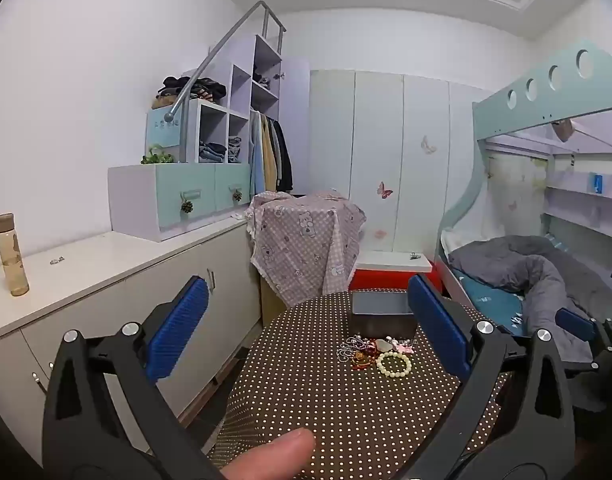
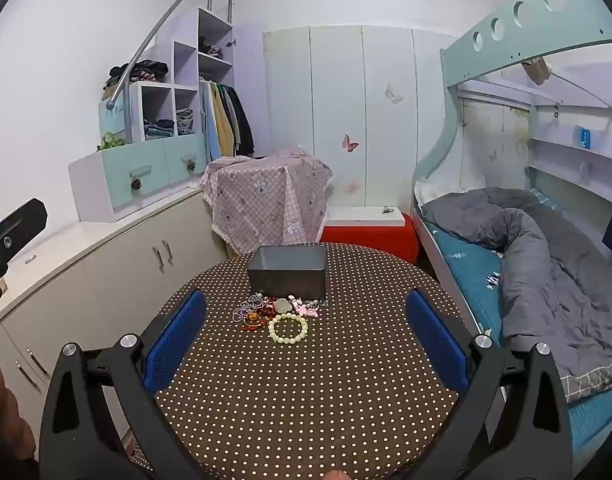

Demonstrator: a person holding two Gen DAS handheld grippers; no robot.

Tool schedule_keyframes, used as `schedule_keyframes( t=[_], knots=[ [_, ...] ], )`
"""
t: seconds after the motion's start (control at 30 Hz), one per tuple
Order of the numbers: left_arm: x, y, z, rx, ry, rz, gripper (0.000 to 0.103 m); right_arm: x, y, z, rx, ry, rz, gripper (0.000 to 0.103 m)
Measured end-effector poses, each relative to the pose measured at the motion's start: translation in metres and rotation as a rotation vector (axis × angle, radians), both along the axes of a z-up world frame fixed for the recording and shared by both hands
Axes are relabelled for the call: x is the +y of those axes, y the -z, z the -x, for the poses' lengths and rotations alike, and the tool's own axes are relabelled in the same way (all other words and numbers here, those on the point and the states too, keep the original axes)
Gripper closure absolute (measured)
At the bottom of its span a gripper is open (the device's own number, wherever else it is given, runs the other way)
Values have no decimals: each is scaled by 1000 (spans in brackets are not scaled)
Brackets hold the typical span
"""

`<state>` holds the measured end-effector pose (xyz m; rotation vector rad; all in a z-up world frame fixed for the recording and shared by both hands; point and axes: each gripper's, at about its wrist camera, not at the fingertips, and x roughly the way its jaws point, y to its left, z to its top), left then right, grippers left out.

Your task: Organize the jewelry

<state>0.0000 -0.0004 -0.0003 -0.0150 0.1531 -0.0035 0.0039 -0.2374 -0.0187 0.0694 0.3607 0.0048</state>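
The left tool (image 1: 307, 330) is held spread wide above the near part of the surface (image 1: 345, 412), with nothing between its blue pads; the right tool (image 2: 306, 330) is likewise spread and empty. Nothing of the task appears to be done yet. The jewelry is gathered in a small pile (image 2: 266, 309) on the surface, just in front of the gray box (image 2: 286, 271), with a pale bead bracelet (image 2: 288, 329) at its near edge and silver chains (image 2: 248, 309) at its left. No piece can be seen inside the box, though its floor is only partly shown. Every piece is judged still to be sorted and put away. The surface is round and covered in a brown dotted cloth. Behind it a bunk bed (image 2: 537, 248), white wardrobe doors (image 2: 337, 112) and a long low cabinet (image 1: 106, 280) with a bottle (image 1: 10, 254) are seen.
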Motion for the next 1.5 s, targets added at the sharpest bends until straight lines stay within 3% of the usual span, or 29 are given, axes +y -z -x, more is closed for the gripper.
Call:
schedule_keyframes(
  t=[0.57,1.5],
  knots=[
    [-3,-4,3,-32,-52,-40,5,4,-25,2,-57,2,26,7],
    [-1,-1,-11,-29,-20,-21,5,11,-41,-1,-126,-8,77,7]
  ],
)
